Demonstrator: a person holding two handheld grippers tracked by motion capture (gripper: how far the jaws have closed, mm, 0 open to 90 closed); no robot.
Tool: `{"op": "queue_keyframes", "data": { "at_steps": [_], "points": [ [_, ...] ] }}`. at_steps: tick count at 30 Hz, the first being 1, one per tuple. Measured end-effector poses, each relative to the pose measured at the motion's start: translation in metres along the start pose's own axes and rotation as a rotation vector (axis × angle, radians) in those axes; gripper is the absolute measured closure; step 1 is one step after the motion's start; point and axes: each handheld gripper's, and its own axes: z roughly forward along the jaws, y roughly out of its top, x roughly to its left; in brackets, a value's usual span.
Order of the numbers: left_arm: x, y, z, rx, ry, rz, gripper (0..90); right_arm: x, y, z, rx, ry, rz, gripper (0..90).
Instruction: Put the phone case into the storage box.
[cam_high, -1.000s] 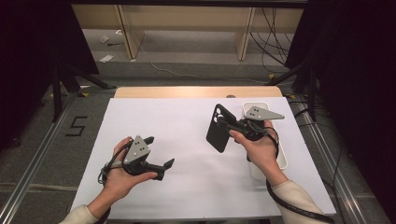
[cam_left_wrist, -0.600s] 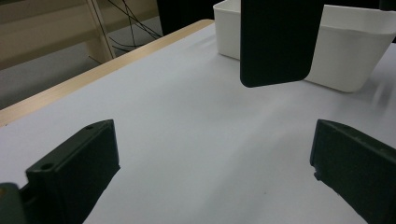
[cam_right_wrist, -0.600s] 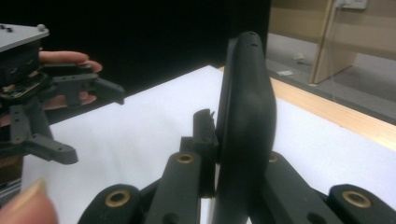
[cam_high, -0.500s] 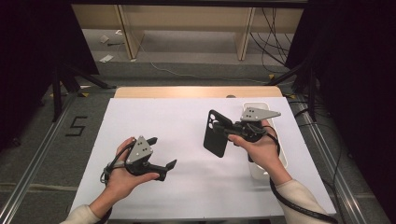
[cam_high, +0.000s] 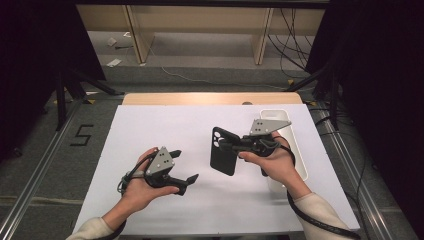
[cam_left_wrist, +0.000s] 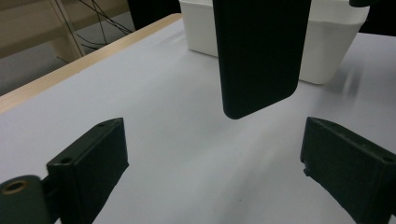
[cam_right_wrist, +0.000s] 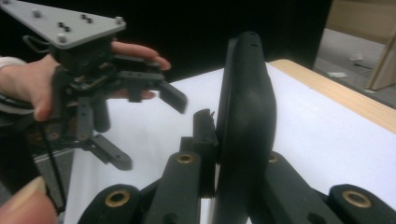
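A black phone case (cam_high: 223, 157) hangs upright above the white table sheet (cam_high: 150, 125), with my right gripper (cam_high: 226, 145) shut on its edge. In the right gripper view the case (cam_right_wrist: 245, 121) stands edge-on between the jaws of that gripper (cam_right_wrist: 233, 158). My left gripper (cam_high: 185, 165) lies low at the left and points at the case. Its jaws have just been closing a little but still stand wide, with nothing between them. From the left gripper view the case (cam_left_wrist: 259, 51) hangs beyond the open gripper (cam_left_wrist: 210, 154). The right gripper view also shows the left gripper (cam_right_wrist: 149, 133).
A white bin (cam_high: 300, 160) stands at the table's right side, behind the right hand, and shows as a white box (cam_left_wrist: 327, 42) behind the case. A wooden strip (cam_high: 210, 98) runs along the far edge. Metal rails flank the table.
The right gripper has carried the case a little to the left and toward the person. The left gripper has edged slightly to the right.
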Motion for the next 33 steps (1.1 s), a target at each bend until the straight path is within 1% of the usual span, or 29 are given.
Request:
{"op": "queue_keyframes", "data": {
  "at_steps": [4,6,11,12,14,18,24,28,31,32,33],
  "points": [
    [0.000,0.001,0.007,0.005,-0.036,0.013,15.5,0.003,0.000,0.003,0.010,0.038,-0.011,85.9],
    [0.000,0.002,0.011,0.009,-0.051,0.024,15.8,0.005,0.000,0.006,0.011,0.056,-0.014,85.8],
    [-0.004,0.005,0.023,0.018,-0.104,0.051,18.9,0.009,0.000,0.010,0.021,0.085,-0.025,85.9],
    [-0.005,0.006,0.025,0.016,-0.119,0.064,20.0,0.010,0.000,0.011,0.024,0.092,-0.024,85.9],
    [-0.007,0.007,0.029,0.015,-0.136,0.082,20.8,0.010,0.000,0.012,0.024,0.100,-0.028,85.9],
    [-0.009,0.009,0.034,0.006,-0.164,0.099,25.6,0.012,-0.001,0.014,0.027,0.116,-0.027,85.9],
    [-0.009,0.010,0.038,-0.010,-0.215,0.094,35.0,0.014,-0.001,0.016,0.028,0.142,-0.031,85.9],
    [-0.009,0.010,0.039,-0.016,-0.252,0.085,44.4,0.015,-0.002,0.018,0.025,0.165,-0.031,85.9],
    [-0.008,0.010,0.039,-0.012,-0.271,0.090,48.6,0.016,-0.002,0.018,0.021,0.181,-0.029,85.9],
    [-0.007,0.010,0.039,-0.009,-0.279,0.087,49.8,0.015,-0.002,0.018,0.021,0.187,-0.029,85.9],
    [-0.007,0.009,0.039,-0.006,-0.287,0.075,51.4,0.015,-0.002,0.018,0.021,0.188,-0.030,85.9]
  ]
}}
